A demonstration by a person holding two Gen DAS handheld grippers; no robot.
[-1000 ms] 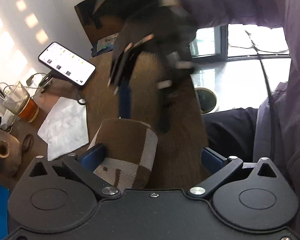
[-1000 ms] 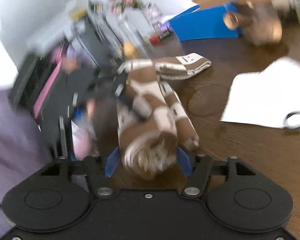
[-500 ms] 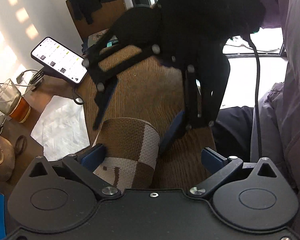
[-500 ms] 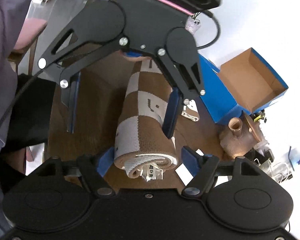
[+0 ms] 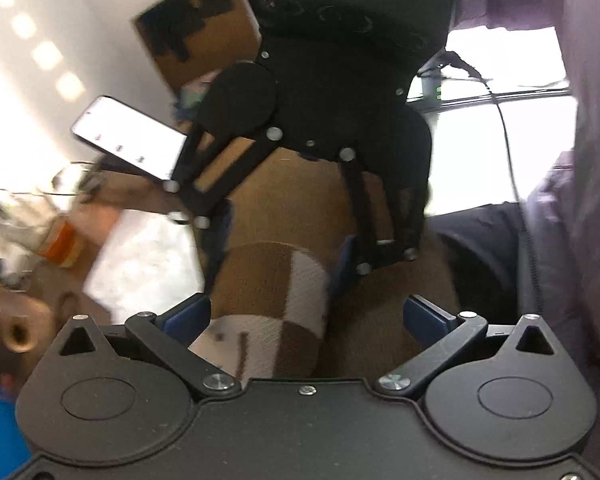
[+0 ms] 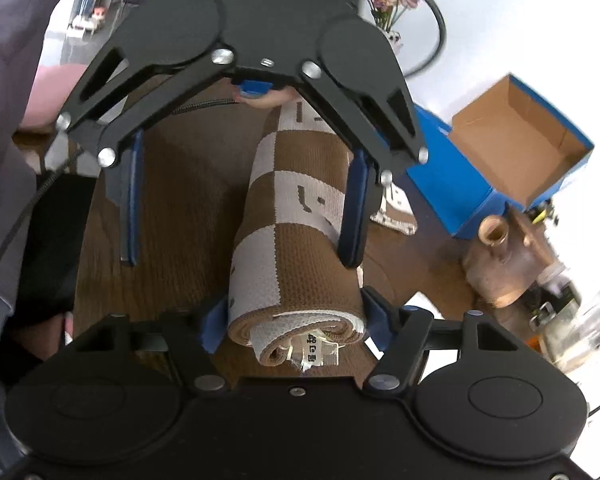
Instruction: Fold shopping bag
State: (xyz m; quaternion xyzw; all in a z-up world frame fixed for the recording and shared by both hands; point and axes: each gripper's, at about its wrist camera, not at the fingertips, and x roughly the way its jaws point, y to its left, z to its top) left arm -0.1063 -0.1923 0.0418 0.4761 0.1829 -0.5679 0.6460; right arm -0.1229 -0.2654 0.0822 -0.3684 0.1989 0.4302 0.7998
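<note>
The right tool (image 6: 294, 316) sits astride the near end of the shopping bag (image 6: 296, 232), its blue pads against both flanks of the roll and its jaws closing on the fabric. The bag is no longer a flat sheet: it lies as a snug brown-and-cream checked cylinder along the wooden worktop (image 6: 180, 200), with the coiled layers and a small printed label showing at the end nearest the right wrist camera.

The left tool (image 5: 306, 316) faces it from the far end, spread wide. One of its pads lies against one side of the roll while the other stands well apart over bare worktop, so it is steadying at most, not pinching. In the left wrist view the right tool looms dark over the roll, its fingers coming down on either side.

Judged from this, the main work looks done: the bag is rolled tight along its whole visible length and nothing hangs loose except a small flap of checked fabric beside the roll, near the blue box (image 6: 500, 168). What seems left is to settle the bundle and let go without the coil springing open; whether a strap or handle remains to be tucked cannot be told, since the far end is hidden behind the left tool.

Around the bag stand a clay pot (image 6: 500, 264), a white paper sheet (image 5: 140, 264) and a lit phone (image 5: 128, 136), all clear of the roll.
</note>
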